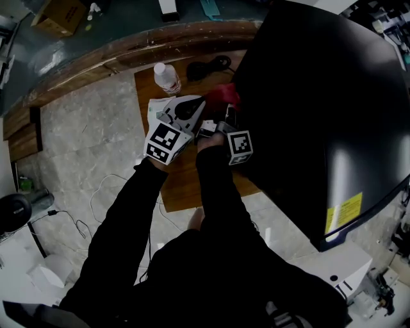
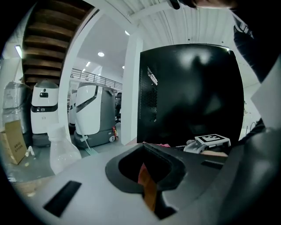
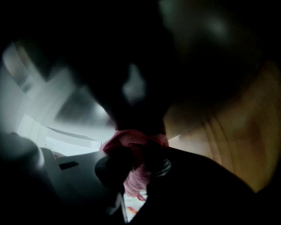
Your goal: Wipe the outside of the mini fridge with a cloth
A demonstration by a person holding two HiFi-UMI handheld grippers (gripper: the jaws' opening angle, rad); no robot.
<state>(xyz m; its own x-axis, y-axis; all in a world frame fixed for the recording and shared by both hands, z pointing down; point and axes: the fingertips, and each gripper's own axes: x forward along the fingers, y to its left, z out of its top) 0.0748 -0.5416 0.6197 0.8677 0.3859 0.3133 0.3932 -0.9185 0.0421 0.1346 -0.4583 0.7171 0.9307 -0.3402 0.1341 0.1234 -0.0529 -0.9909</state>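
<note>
Right beside me, the right gripper pinches a red cloth against the left side of the black mini fridge. Just beside it, the left gripper hovers over the wooden board, jaws drawn together on nothing.

A clear bottle stands upright on a wooden board that lies on the marble floor; a coiled black cord lies near it on the board's far edge; a cardboard box sits beyond a curved wooden kerb; thin white cables trail over the floor; farther off, two white machines stand left of a white pillar.
</note>
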